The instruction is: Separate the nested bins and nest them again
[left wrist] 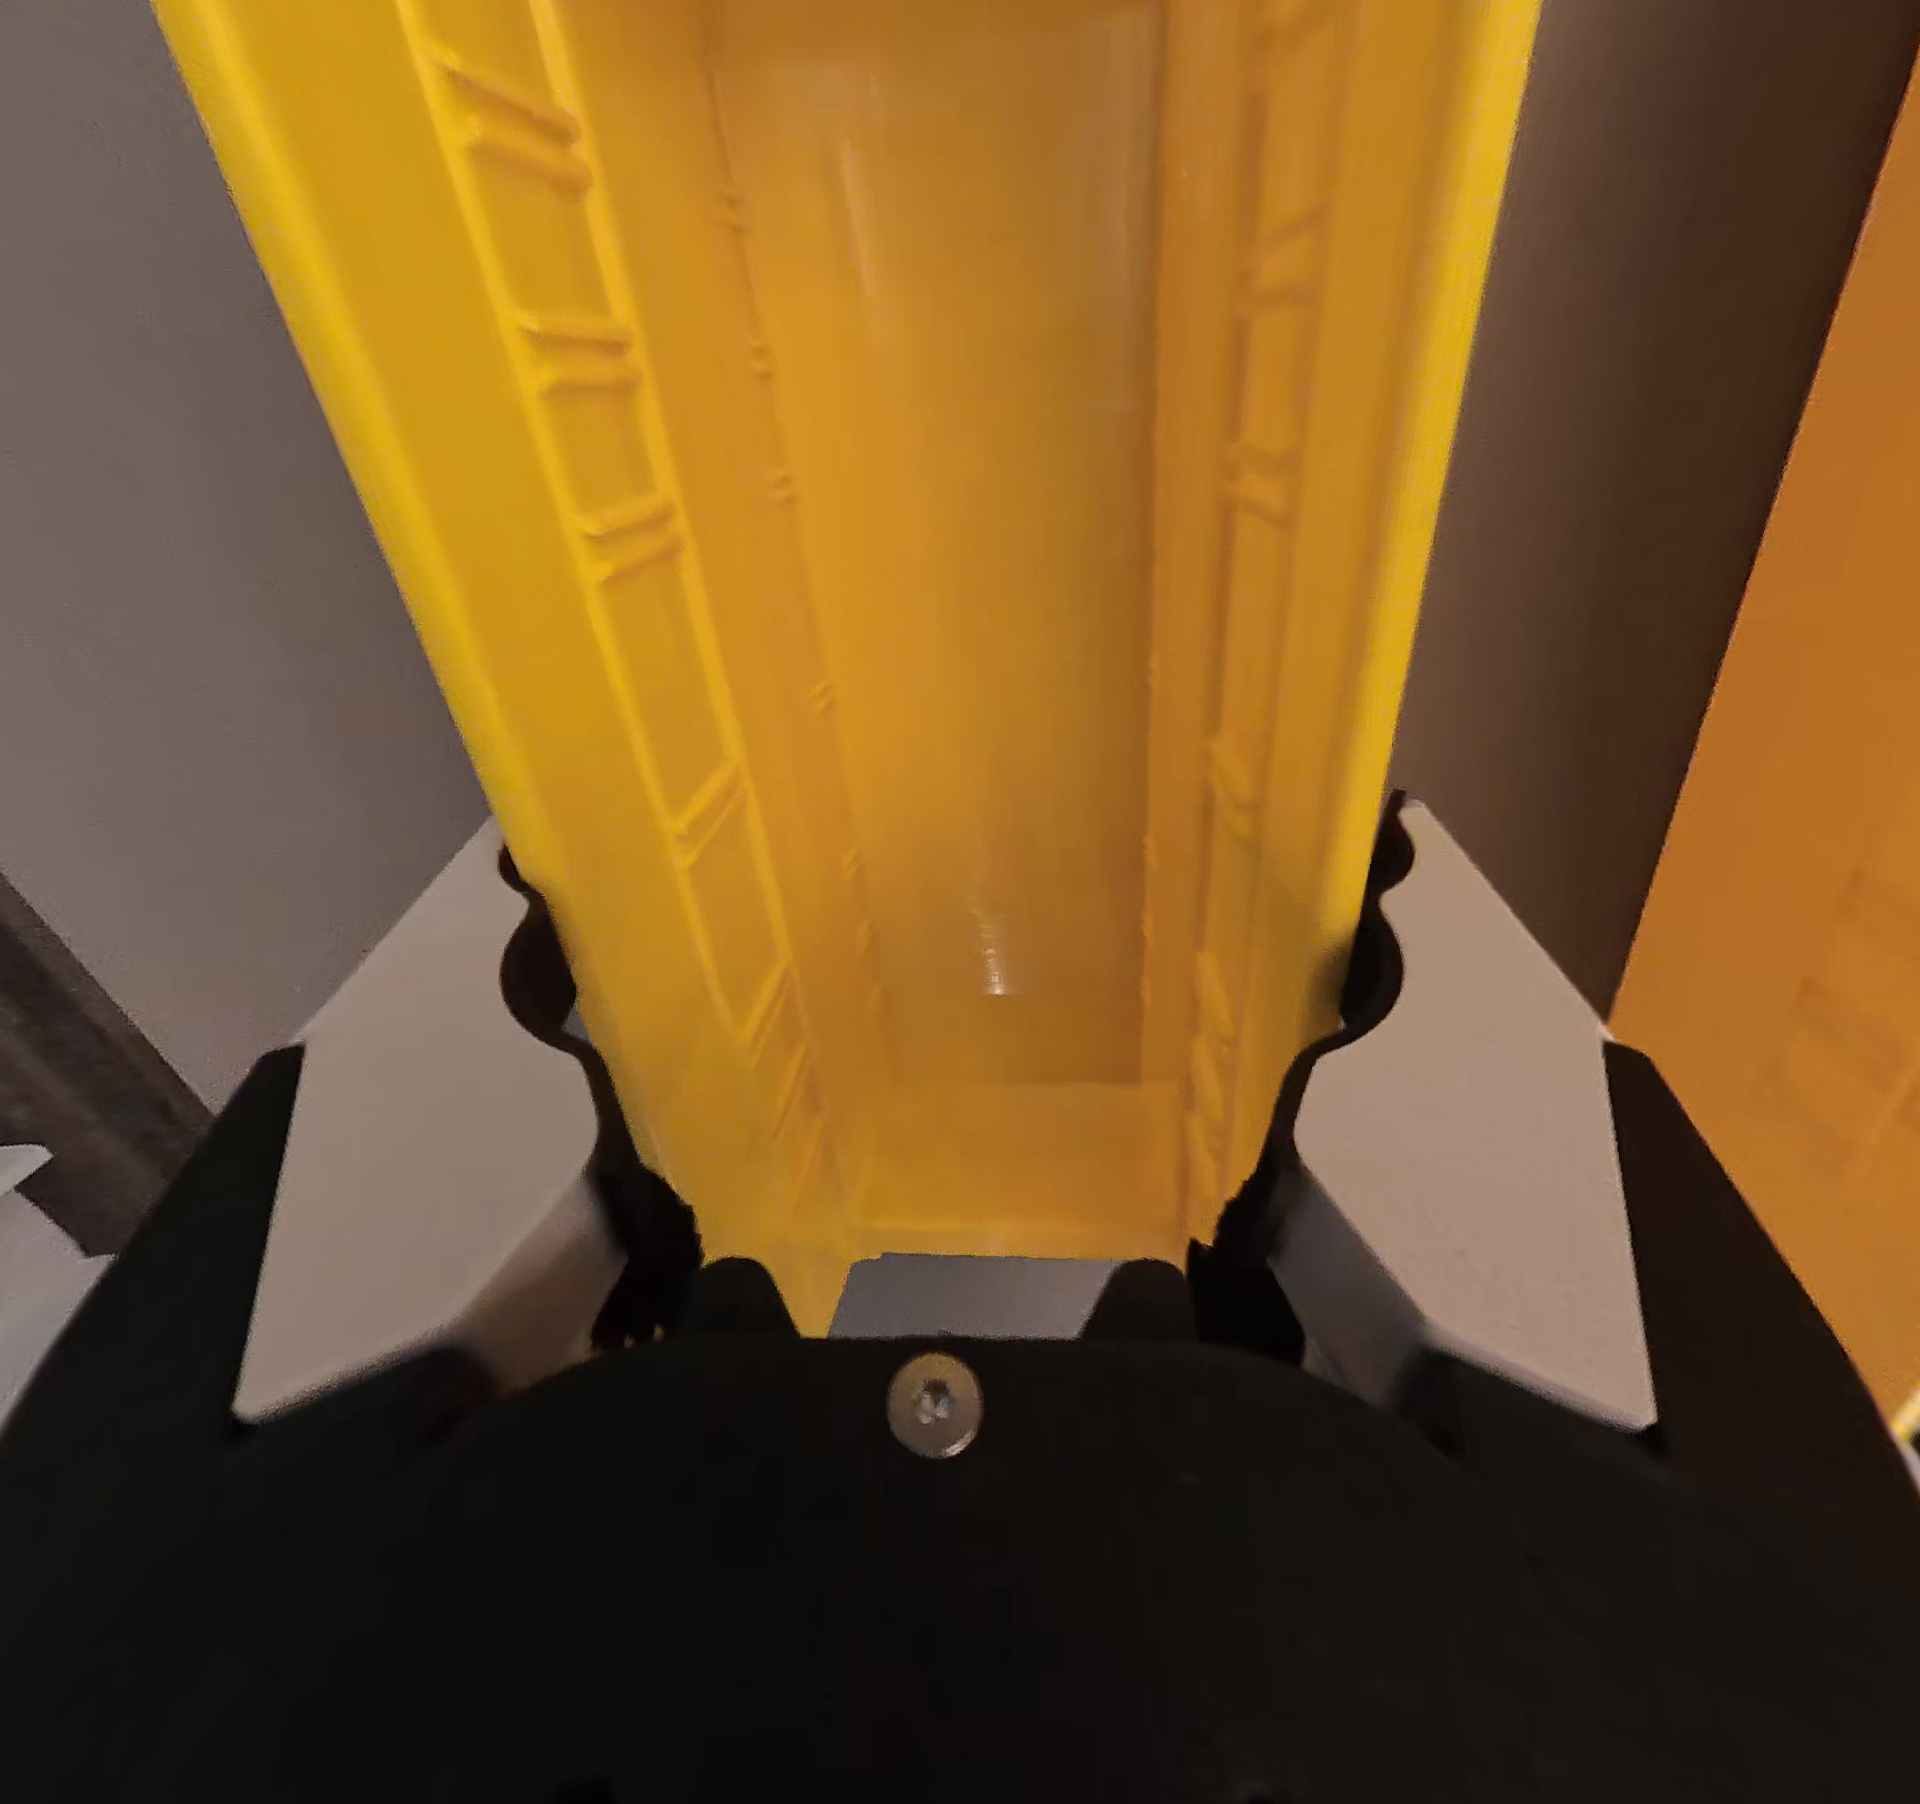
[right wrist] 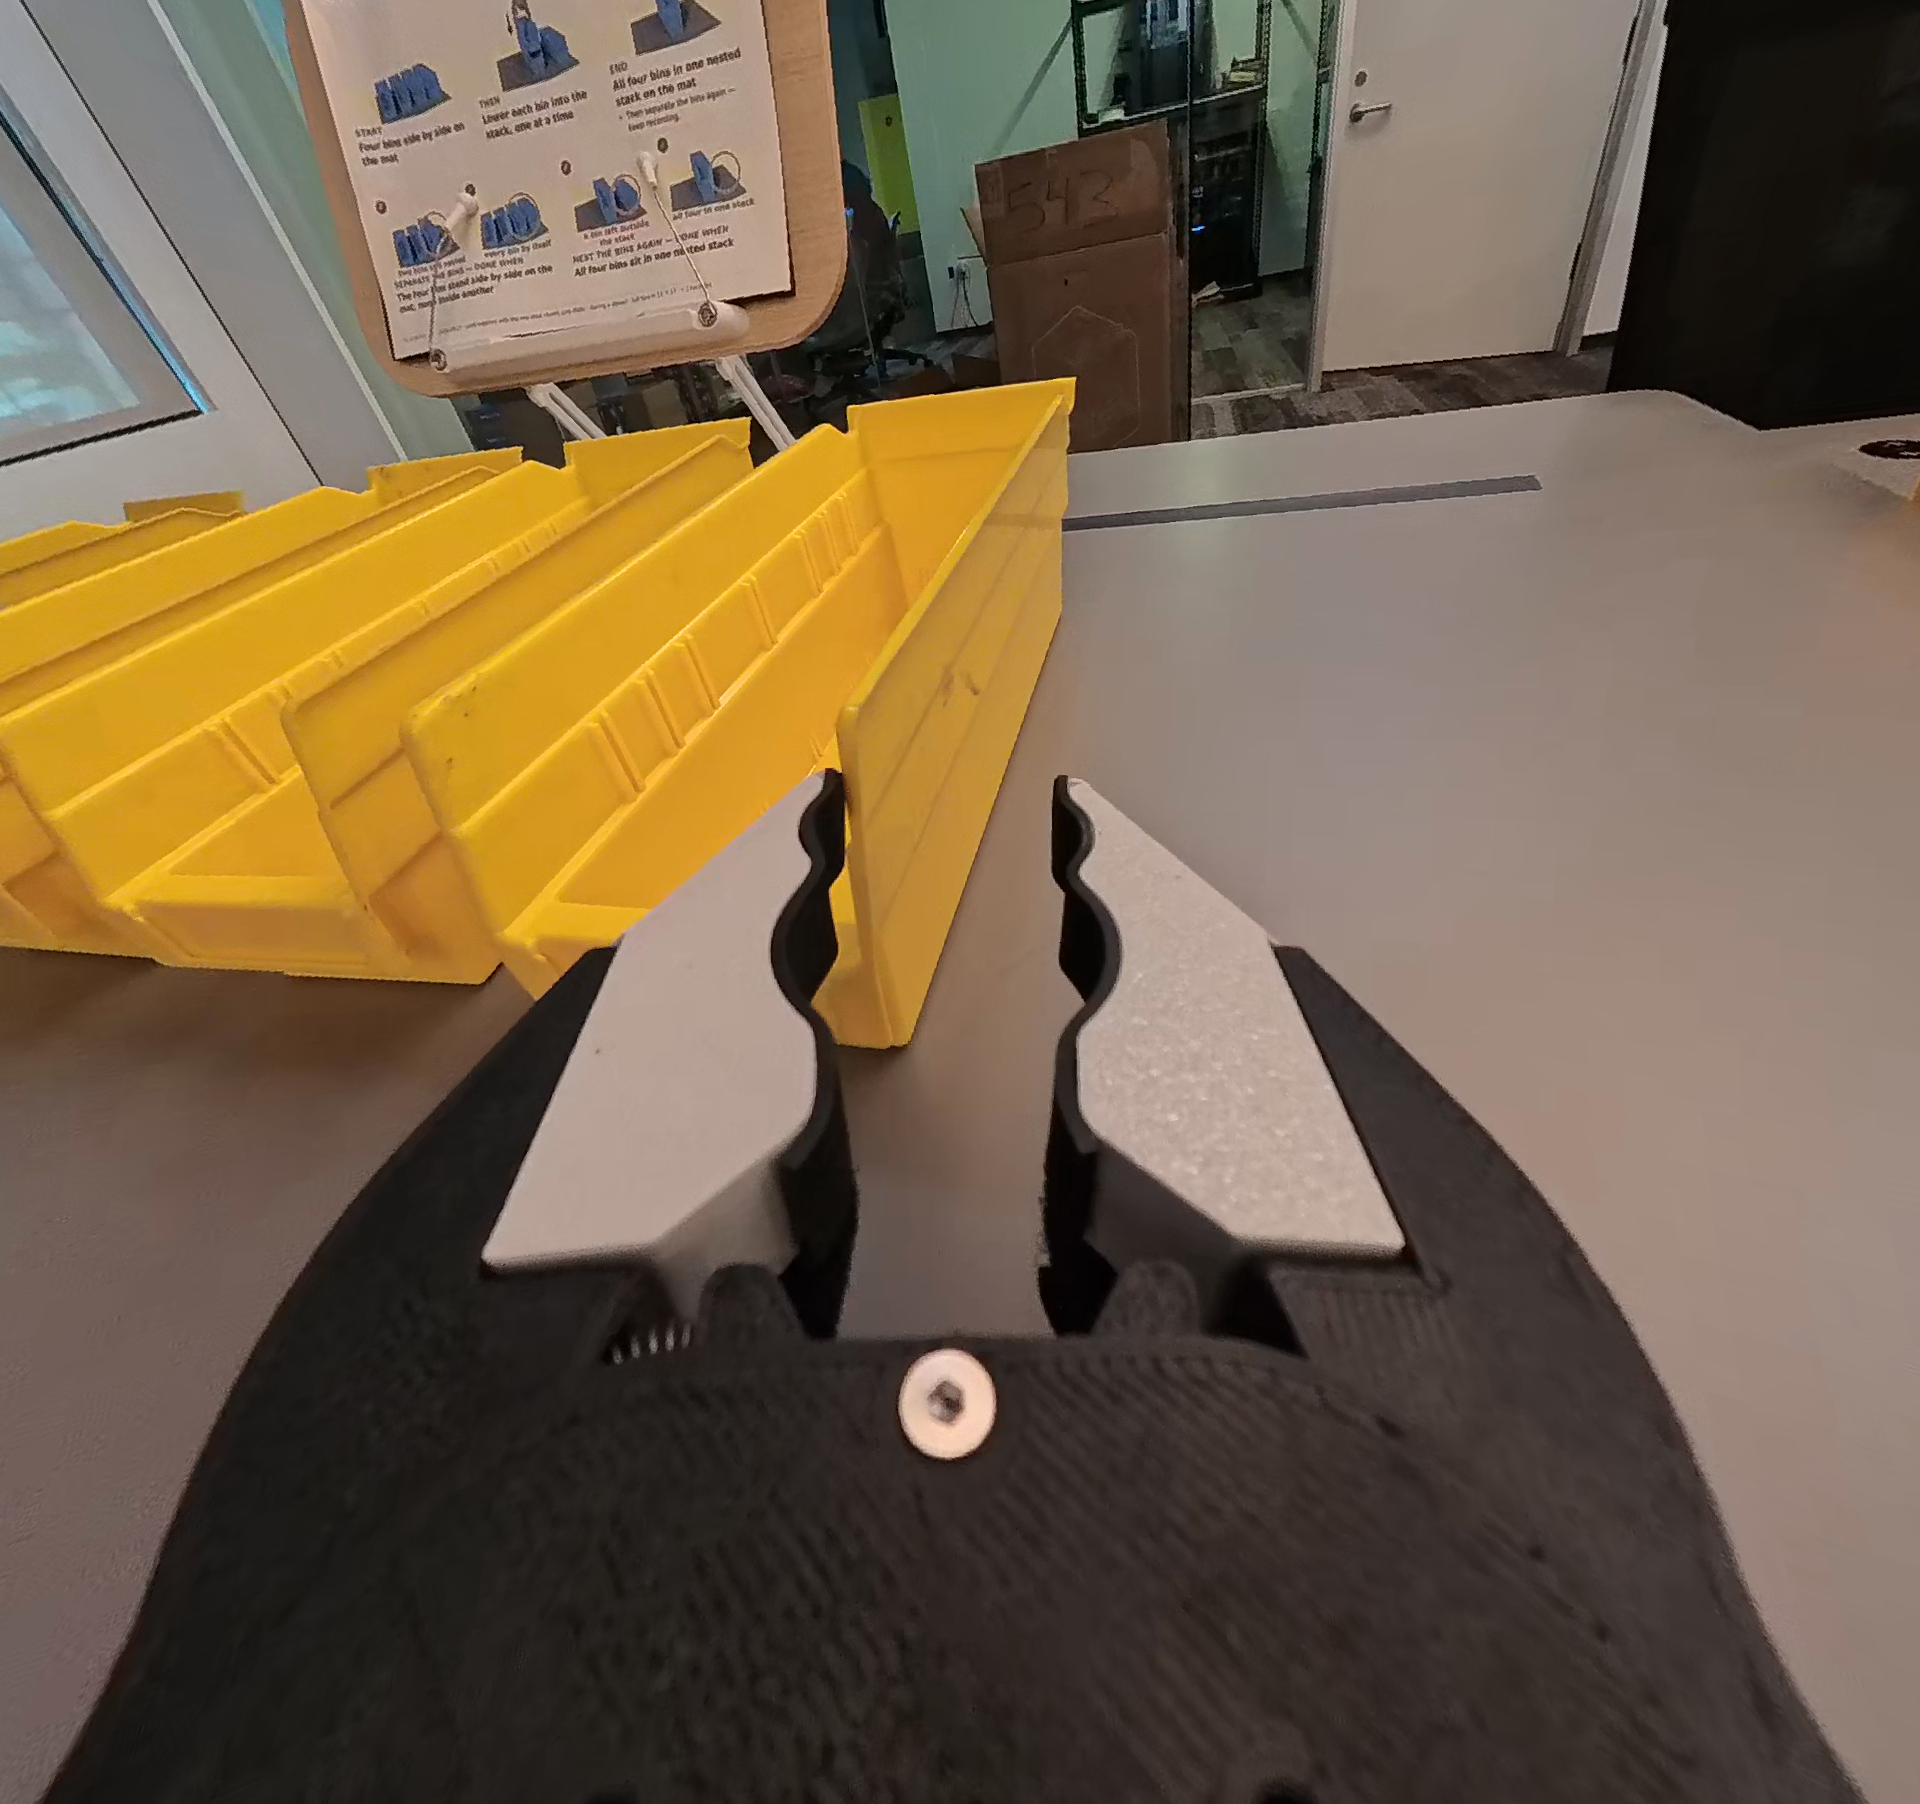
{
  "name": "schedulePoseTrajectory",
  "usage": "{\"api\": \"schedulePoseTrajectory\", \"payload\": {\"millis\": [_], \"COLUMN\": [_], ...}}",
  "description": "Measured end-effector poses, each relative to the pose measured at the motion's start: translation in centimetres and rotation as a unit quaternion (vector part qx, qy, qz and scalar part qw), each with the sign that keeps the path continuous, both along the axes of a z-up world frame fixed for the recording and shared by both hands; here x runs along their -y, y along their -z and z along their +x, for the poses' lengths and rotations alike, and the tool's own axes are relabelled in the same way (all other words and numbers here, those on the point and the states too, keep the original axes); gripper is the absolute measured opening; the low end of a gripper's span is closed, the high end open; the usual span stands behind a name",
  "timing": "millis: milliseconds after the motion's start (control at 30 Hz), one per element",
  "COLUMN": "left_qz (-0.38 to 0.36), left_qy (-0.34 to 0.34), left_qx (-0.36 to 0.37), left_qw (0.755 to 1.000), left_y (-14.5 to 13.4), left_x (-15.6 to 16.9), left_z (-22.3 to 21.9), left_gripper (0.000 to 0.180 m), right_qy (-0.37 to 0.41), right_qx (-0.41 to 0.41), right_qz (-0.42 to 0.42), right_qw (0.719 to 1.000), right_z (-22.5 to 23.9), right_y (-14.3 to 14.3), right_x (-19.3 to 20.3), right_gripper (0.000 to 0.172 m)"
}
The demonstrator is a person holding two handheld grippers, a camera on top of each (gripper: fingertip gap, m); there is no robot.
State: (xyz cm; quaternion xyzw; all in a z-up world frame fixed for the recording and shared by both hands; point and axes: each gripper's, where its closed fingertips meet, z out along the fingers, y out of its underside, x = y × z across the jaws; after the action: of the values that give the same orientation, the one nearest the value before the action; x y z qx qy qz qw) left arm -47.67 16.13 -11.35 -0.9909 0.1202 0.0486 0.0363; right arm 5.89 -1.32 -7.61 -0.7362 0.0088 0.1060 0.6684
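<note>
A long yellow bin point(left wrist: 987, 507) fills the left wrist view, seen from above along its inside. My left gripper point(left wrist: 951, 850) is open very wide and straddles the bin near its near end. The bin's rims cover the edges of both pads. Several yellow bins point(right wrist: 260, 674) stand side by side on the grey table point(right wrist: 1403, 819). My right gripper point(right wrist: 945, 798) is open at the near end of the rightmost bin point(right wrist: 665, 746). That bin's right wall point(right wrist: 956, 694) stands between the fingers, close to the left pad and clear of the right pad.
A board with an instruction sheet point(right wrist: 561, 123) stands behind the bins. A dark tape strip point(right wrist: 1299, 502) lies on the table to the right. A cardboard box point(right wrist: 1081, 279) stands beyond the table. A yellow-orange surface point(left wrist: 1787, 715) lies right of the straddled bin.
</note>
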Motion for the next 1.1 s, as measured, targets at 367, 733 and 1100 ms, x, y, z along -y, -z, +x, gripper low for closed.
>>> {"api": "schedulePoseTrajectory", "payload": {"millis": [367,733,1100], "left_qz": [-0.019,-0.025,-0.027], "left_qy": [-0.016,-0.056,-0.059], "left_qx": [-0.043,0.026,0.069], "left_qw": [0.999,0.998,0.996], "left_y": [0.7,0.3,-0.3], "left_x": [0.4,0.2,0.4], "left_z": [-0.7,-1.1,-0.6], "left_gripper": [0.159,0.158,0.154], "right_qy": [-0.005,-0.009,-0.009], "right_qx": [-0.008,-0.016,-0.020], "right_qz": [0.005,0.008,0.006], "right_qw": [1.000,1.000,1.000], "right_z": [0.0,0.0,0.0], "right_y": [-0.1,-0.2,-0.2], "right_x": [0.1,0.2,0.2], "right_gripper": [0.038,0.037,0.037]}}
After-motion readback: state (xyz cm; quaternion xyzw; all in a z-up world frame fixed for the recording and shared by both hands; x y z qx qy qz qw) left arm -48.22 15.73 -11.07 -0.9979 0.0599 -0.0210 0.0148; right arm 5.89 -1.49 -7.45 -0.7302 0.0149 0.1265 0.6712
